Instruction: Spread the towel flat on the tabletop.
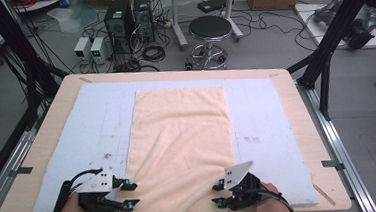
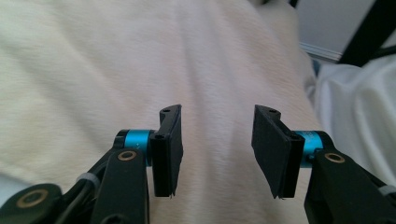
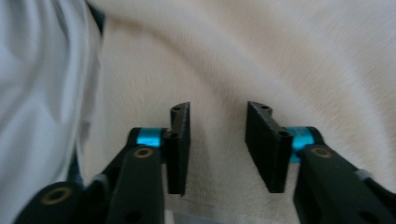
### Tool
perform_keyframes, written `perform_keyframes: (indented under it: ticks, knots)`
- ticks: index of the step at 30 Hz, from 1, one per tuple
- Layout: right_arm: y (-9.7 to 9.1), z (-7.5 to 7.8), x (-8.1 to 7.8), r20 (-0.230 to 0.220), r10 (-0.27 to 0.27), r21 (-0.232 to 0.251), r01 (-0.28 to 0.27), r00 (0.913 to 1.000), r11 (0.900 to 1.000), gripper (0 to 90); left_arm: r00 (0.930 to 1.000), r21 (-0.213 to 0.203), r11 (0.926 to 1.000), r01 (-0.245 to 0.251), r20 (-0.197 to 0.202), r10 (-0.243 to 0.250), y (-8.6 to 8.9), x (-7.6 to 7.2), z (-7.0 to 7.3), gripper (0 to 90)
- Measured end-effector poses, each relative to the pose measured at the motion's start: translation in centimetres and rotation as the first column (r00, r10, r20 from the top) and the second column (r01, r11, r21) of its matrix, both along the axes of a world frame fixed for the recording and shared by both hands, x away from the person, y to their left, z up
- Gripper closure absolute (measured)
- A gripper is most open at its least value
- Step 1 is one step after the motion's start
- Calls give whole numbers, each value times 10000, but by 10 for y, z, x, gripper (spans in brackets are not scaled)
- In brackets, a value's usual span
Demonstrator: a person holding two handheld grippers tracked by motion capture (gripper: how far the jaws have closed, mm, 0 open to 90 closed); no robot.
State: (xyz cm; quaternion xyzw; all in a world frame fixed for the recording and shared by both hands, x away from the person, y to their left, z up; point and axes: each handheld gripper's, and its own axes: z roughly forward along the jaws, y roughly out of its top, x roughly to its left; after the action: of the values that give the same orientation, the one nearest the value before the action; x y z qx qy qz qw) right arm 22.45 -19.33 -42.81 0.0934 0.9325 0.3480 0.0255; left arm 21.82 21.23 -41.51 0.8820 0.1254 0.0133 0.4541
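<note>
High view: one cream towel point(image 1: 181, 146) lies lengthwise down the middle of one pale grey mat point(image 1: 261, 111), which covers most of one wooden tabletop point(image 1: 305, 128). The towel's far end, at 12 o'clock, lies flat; its near end is rumpled. Two grippers sit at that near end: the left gripper point(image 1: 130, 194) at 7 o'clock, the right gripper point(image 1: 216, 194) at 5 o'clock, each with fingers parted over the cloth. On the grey floor beyond stand one round black stool point(image 1: 210, 29), two computer towers point(image 1: 129, 20) and two small white boxes point(image 1: 90, 46) among loose cables. Nothing blocks the towel.

Left gripper view: both fingers point(image 2: 168, 149) released, towel below, nothing between them.

Right gripper view: both fingers point(image 3: 180, 147) released over the towel, white cloth at 9 o'clock.
</note>
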Motion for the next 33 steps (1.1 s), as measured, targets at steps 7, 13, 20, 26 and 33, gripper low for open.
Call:
perform_keyframes:
  ticks: [7, 13, 20, 26, 33]
  knots:
    - [-5, -5, 0, -318, 338, 275, -329, 9989, 9991, 877, 9976, 1247, 9903, 606, -410, -558, -8, 1, -18, 654]
    - [-22, 6, -13, -446, 849, 410, -831, 9954, 9957, 873, 9988, 831, 9960, 315, -410, -282, -5, 2, -15, 553]
    - [-38, 21, 1, -115, 2, 896, 8, 9999, 9960, 676, 9973, 619, 9956, -699, -163, 710, -5, 16, -10, 565]
    - [-4, 5, 12, -324, 533, 899, -502, 9981, 9947, 597, 9973, 1315, 9886, -728, -1, 735, -11, 22, -21, 621]
    - [1, -6, 6, -278, 1043, 414, -1031, 9942, 9938, 659, 9977, 1295, 9893, -665, 186, 647, -1, 13, -21, 611]
